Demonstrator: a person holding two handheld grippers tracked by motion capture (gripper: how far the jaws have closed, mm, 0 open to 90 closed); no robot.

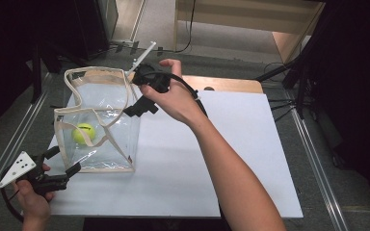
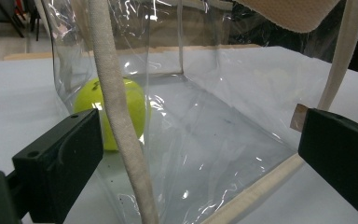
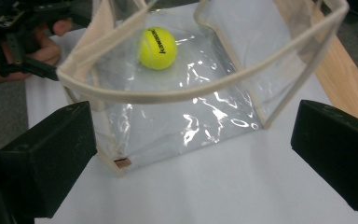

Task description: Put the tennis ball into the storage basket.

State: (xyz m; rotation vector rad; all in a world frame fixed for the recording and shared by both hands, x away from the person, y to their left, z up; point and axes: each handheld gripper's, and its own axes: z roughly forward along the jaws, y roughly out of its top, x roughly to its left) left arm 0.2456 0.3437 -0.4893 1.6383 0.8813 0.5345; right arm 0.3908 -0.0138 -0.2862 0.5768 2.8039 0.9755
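High view shows a clear bag with cream trim standing on the left part of the white tabletop, its mouth open upward. A yellow tennis ball lies on the bag's floor, toward its left wall. The right tongs hang over the bag's far right corner, jaws spread wide with nothing between them; the right gripper view looks down past the rim at the ball inside. The left tongs sit at the near left corner of the bag, also wide, the 2 jaws straddling that corner without pinching it; in the left gripper view a cream strap hangs between the jaws and the ball shows through the plastic.

The placing step looks finished: the ball is in and the right tongs are empty. The next move probably calls for lifting the right tongs away without snagging the rim or straps, while the left side keeps the bag from tipping.
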